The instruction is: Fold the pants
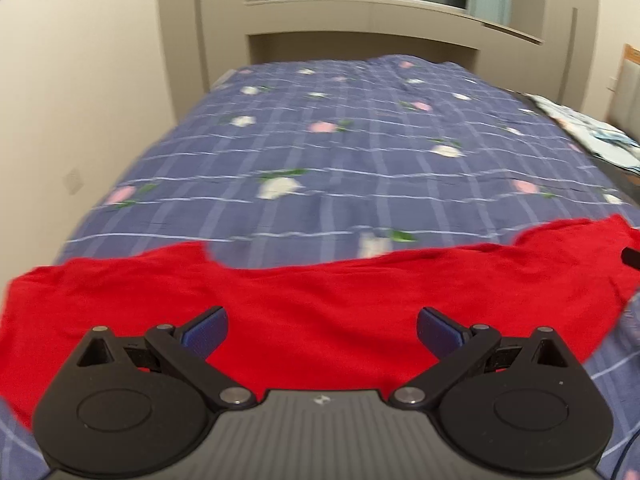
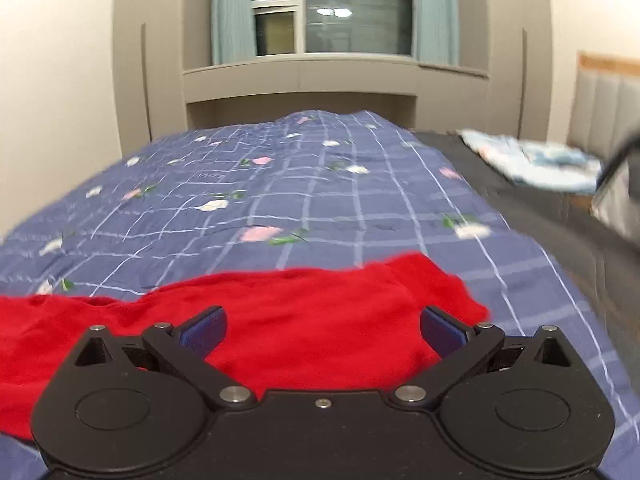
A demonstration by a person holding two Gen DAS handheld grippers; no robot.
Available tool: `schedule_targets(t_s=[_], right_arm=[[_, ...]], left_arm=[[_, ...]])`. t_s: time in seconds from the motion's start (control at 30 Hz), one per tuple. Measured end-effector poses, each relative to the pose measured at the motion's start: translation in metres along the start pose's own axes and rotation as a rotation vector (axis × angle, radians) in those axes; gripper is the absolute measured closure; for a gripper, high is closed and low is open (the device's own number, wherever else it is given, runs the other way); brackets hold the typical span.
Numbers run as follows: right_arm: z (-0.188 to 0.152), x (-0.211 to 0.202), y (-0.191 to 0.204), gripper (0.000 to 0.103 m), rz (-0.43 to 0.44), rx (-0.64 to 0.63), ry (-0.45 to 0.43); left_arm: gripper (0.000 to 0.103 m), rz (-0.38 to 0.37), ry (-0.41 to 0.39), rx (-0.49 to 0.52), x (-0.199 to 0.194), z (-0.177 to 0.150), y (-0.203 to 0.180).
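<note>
One pair of red pants lies spread crosswise on the near part of the bed, on top of a blue checked quilt printed with pink and white flowers. In the left wrist view the garment spans nearly the full width of the frame, with its far edge uneven and rumpled; in the right wrist view the same red fabric ends in a bunched corner toward the right. Left gripper: jaws spread wide, blue pads clear of each other, nothing between them, positioned over the red cloth. Right gripper: jaws likewise spread wide and holding nothing, also positioned over the cloth. Whether either gripper touches the fabric cannot be determined. A light patterned cloth lies at the far right of the bed. Beyond the bed, a window with pale blue-green curtains sits above a beige recessed ledge.
</note>
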State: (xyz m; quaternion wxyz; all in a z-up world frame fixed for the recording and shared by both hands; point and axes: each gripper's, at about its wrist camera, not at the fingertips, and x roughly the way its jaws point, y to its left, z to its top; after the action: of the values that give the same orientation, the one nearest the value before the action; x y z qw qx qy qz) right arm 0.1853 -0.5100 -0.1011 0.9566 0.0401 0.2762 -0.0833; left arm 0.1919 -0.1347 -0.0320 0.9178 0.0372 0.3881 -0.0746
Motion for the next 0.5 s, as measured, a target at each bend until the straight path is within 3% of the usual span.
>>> schedule_targets(t_s=[0.17,0.37,0.5], right_arm=[[-0.011,-0.007,-0.043,0.000,0.044,0.083,0.041],[-0.013,0.015,-0.072,0.000,0.158,0.195,0.128],[-0.007,0.027,-0.083,0.000,0.201,0.259,0.120]], left_arm=[[0.001,-0.057,0.036,0.039,0.021,0.004,-0.039],[0.001,-0.008,0.158,0.125,0.059,0.003,-0.069],[0.000,-0.003,0.204,0.105,0.075,0.003,-0.066]])
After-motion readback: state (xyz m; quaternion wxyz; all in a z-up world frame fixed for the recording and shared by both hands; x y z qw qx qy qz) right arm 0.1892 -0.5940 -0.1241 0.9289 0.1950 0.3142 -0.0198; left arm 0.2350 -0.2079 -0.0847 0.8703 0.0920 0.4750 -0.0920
